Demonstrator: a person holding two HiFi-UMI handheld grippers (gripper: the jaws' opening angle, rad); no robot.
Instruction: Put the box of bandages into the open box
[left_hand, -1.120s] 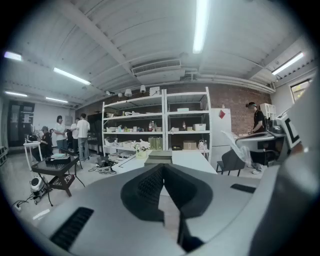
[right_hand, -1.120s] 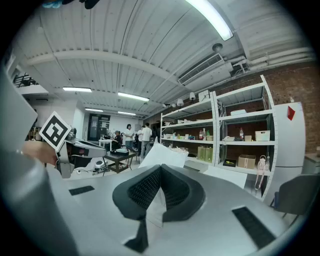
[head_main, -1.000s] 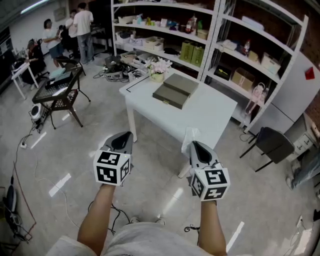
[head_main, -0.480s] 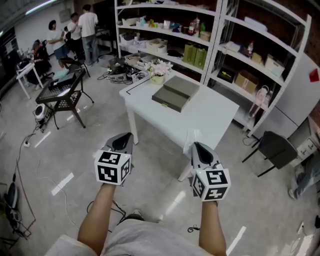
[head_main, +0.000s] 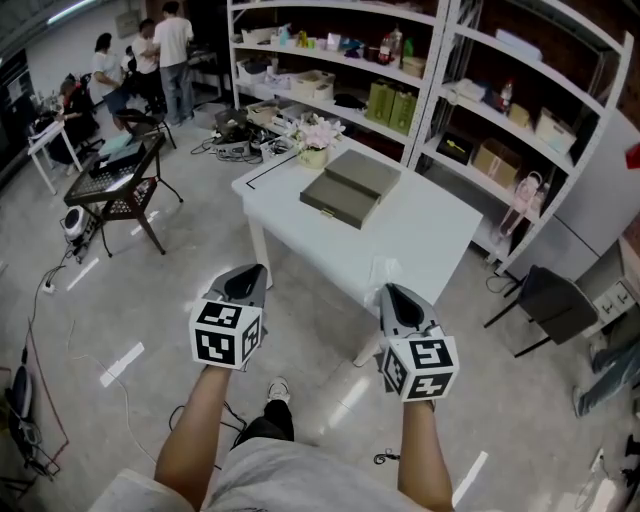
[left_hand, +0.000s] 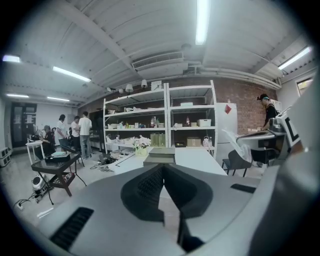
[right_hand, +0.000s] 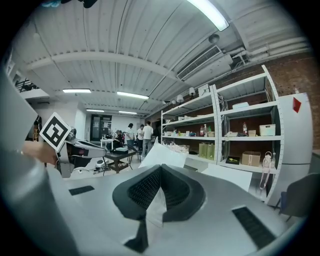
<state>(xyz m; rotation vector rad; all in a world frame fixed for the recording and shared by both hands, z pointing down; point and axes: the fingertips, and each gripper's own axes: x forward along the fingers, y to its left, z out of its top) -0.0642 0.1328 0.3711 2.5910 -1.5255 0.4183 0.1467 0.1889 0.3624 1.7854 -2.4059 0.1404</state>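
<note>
Open box, left gripper, right gripper level

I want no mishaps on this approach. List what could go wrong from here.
1. The left gripper and right gripper are shut and empty, and no box of bandages can be made out; a wrong item may get picked from the crowded shelves.
2. The flower pot stands close to the grey box on the table; a reach there could tip it.
</note>
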